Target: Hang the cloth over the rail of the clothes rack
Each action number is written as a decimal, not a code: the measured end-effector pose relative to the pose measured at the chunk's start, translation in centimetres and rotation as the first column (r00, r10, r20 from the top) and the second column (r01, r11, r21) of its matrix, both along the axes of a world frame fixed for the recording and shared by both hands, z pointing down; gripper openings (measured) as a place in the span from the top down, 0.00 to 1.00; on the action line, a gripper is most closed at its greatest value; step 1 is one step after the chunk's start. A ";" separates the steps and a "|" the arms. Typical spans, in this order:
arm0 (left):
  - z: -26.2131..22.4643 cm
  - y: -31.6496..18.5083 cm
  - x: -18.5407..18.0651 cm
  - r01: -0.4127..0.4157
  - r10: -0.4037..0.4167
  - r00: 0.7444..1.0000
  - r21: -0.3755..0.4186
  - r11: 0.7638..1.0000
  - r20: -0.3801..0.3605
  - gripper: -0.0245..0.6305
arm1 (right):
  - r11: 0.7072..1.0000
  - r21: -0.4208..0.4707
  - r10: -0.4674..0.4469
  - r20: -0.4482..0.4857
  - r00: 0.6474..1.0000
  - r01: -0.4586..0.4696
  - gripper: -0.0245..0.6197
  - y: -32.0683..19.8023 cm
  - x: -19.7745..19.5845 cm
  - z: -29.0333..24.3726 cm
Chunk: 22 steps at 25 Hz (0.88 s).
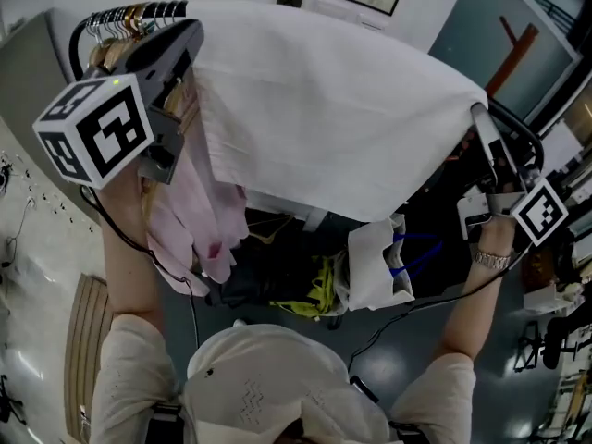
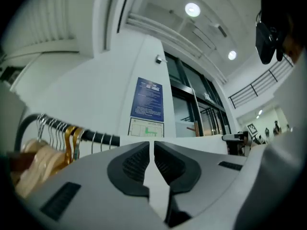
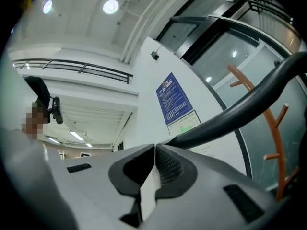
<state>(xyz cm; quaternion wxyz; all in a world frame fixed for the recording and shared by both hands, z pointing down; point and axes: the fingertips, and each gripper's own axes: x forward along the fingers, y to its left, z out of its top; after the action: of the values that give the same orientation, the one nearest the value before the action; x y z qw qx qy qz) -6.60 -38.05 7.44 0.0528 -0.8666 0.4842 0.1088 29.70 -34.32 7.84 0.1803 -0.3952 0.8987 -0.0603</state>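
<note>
White cloth [image 1: 324, 109] drapes across the clothes rack rail [image 3: 254, 98], stretched left to right; we clamp its left edge in our left gripper [image 1: 192, 44] and its right edge in our right gripper [image 1: 478, 111].

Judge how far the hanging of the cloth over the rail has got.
Done: the cloth is up and spread wide along the rail. In hand: the left gripper and right gripper are each shut on an edge of it. Left, probably: settle it across the rail and let go; whether it already rests there is unclear.
</note>
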 end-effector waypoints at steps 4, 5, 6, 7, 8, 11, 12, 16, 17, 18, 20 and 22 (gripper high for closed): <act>5.7 0.8 1.7 0.018 -0.024 0.998 -0.091 0.996 -0.063 0.78 | 1.000 -0.004 -0.009 0.011 1.000 0.009 0.93 -0.4 0.0 0.3; 6.4 0.6 2.3 0.048 -0.053 0.997 -0.099 0.994 -0.047 0.76 | 1.000 -0.007 -0.004 0.016 1.000 0.004 0.93 -0.4 0.2 0.2; 6.9 0.1 2.5 0.091 -0.095 0.995 -0.103 0.990 -0.034 0.76 | 1.000 -0.010 0.002 0.018 1.000 -0.002 0.93 -0.4 0.5 0.0; 7.2 -0.4 2.2 0.139 -0.143 0.989 -0.106 0.985 -0.030 0.76 | 1.000 -0.013 0.006 0.019 1.000 -0.005 0.93 -0.3 0.7 -0.2; 7.5 -1.0 1.6 0.178 -0.183 0.982 -0.112 0.978 -0.037 0.76 | 1.000 -0.016 0.007 0.018 1.000 -0.007 0.93 -0.2 0.8 -0.3; 8.0 -2.3 0.2 0.177 -0.189 0.979 -0.147 0.973 -0.075 0.75 | 1.000 -0.025 0.012 -0.003 1.000 -0.012 0.93 -0.3 1.1 -0.2; 7.8 -2.6 0.0 0.157 -0.172 0.981 -0.155 0.975 -0.086 0.74 | 0.999 -0.029 0.013 -0.009 1.000 -0.014 0.93 -0.4 1.2 -0.1; 5.2 -4.2 -0.4 0.143 -0.157 0.984 -0.154 0.978 -0.085 0.71 | 0.999 -0.049 0.005 0.004 1.000 -0.005 0.93 -0.8 1.8 -1.2; 4.6 -4.7 -0.2 0.134 -0.148 0.985 -0.155 0.979 -0.083 0.71 | 0.999 -0.054 0.004 0.010 1.000 -0.003 0.93 -1.0 2.0 -1.4; 4.2 -5.2 0.0 0.117 -0.132 0.987 -0.159 0.980 -0.087 0.71 | 0.998 -0.058 0.004 0.013 1.000 -0.003 0.93 -1.1 2.3 -1.5; 4.1 -6.3 0.8 0.058 -0.077 0.991 -0.172 0.983 -0.107 0.71 | 0.998 -0.061 0.005 0.012 1.000 -0.004 0.93 -1.3 2.7 -1.5; 4.3 -6.9 1.6 -0.009 -0.014 0.992 -0.182 0.983 -0.124 0.71 | 0.998 -0.061 0.005 0.007 1.000 -0.005 0.93 -1.4 2.9 -1.3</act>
<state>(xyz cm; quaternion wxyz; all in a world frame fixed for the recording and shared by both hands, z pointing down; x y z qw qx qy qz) -5.03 -44.96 11.74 -0.0568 -0.8588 0.4954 0.1178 32.57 -35.77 6.57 0.1714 -0.4026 0.8948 -0.0887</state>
